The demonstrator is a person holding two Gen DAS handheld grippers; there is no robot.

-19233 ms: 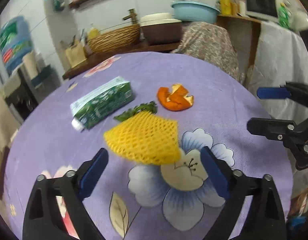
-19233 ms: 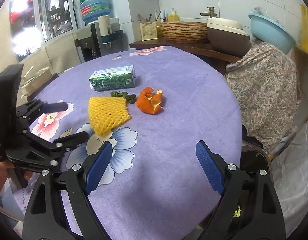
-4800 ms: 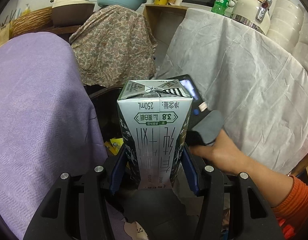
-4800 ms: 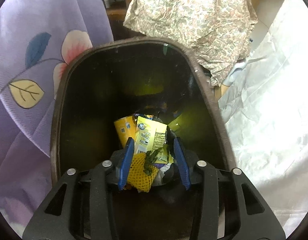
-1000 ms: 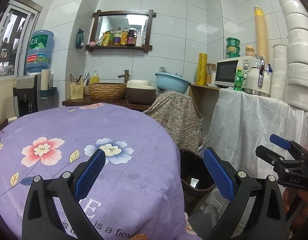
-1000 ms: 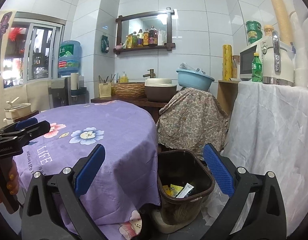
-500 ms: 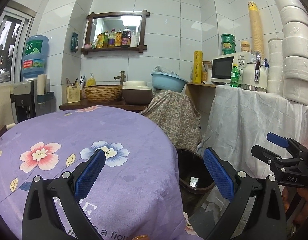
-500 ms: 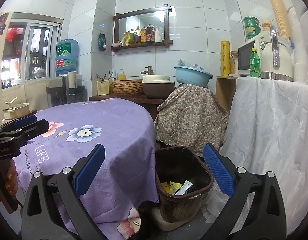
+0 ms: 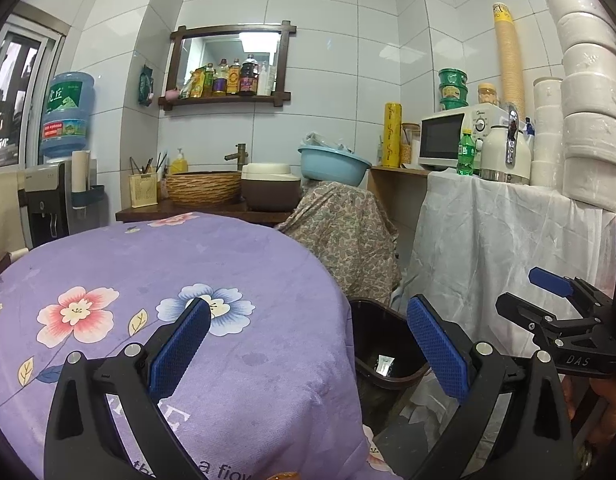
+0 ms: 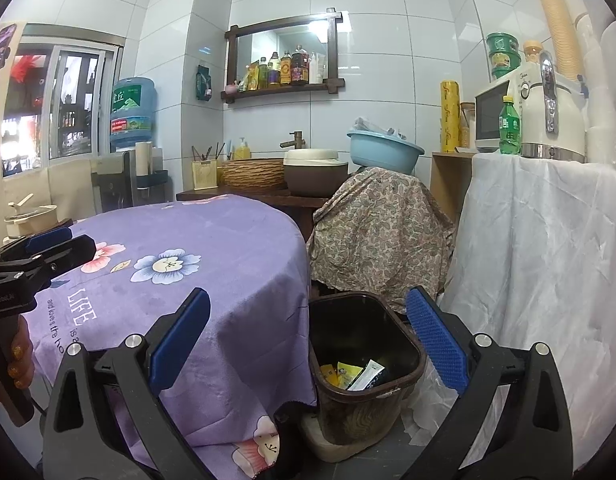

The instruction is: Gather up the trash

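Both grippers, left gripper (image 9: pixel 308 344) and right gripper (image 10: pixel 307 338), gape wide, empty; the trash bin (image 10: pixel 404 376) (wrappers inside) sits lower centre beside the purple tabletop (image 10: pixel 212 248).

**Colours and patterns, both wrist views**

Tablecloth (image 9: pixel 228 264): purple, printed with pink and blue flowers, white lettering near the edge. Trash bin (image 10: pixel 360 344), right of the table: dark brown, yellow and white wrappers (image 10: pixel 352 374) inside. Left gripper (image 9: pixel 308 340) and right gripper (image 10: pixel 308 338): black frames, blue textured pads. Far side: paisley beige-grey cloth (image 10: pixel 380 232), light blue basin (image 10: pixel 382 152), tan woven basket (image 9: pixel 204 186). Right: white drape (image 10: pixel 548 260), green bottle (image 10: pixel 509 126), yellow roll (image 9: pixel 392 134). Wall tiles white.
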